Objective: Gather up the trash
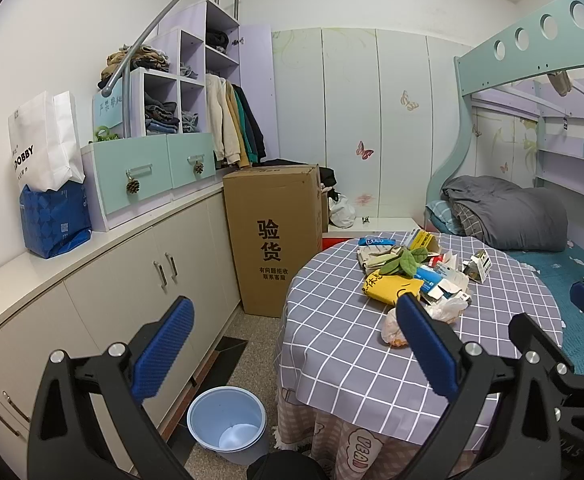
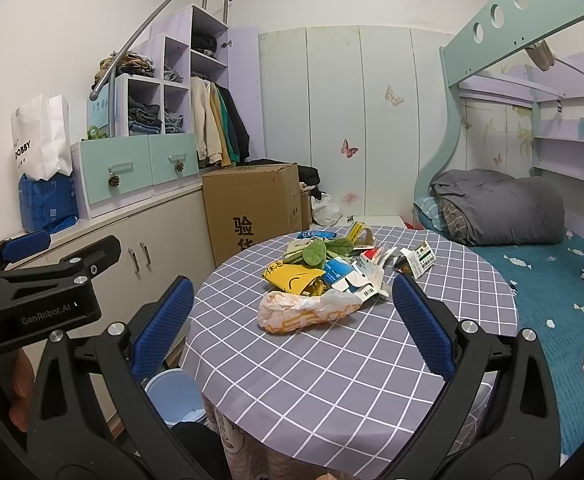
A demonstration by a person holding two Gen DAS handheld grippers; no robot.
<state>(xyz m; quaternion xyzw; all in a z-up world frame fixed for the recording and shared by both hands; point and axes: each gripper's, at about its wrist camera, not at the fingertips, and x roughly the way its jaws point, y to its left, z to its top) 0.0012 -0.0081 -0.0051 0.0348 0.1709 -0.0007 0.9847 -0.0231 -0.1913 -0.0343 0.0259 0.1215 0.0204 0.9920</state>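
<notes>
I see the round table under a grey checked cloth (image 2: 332,380) filling the middle of the room, with the pale blue plastic bin (image 1: 227,424) on the floor at its near left. A heap of torn cartons and wrappers (image 2: 332,272) sits at the table's far side, the crumpled white-and-orange plastic bag (image 2: 304,312) nearest me. My left gripper (image 1: 292,344) and right gripper (image 2: 292,328) both hang spread wide, holding nothing. I judge nothing is collected yet; next I must reach forward and close on that bag.
</notes>
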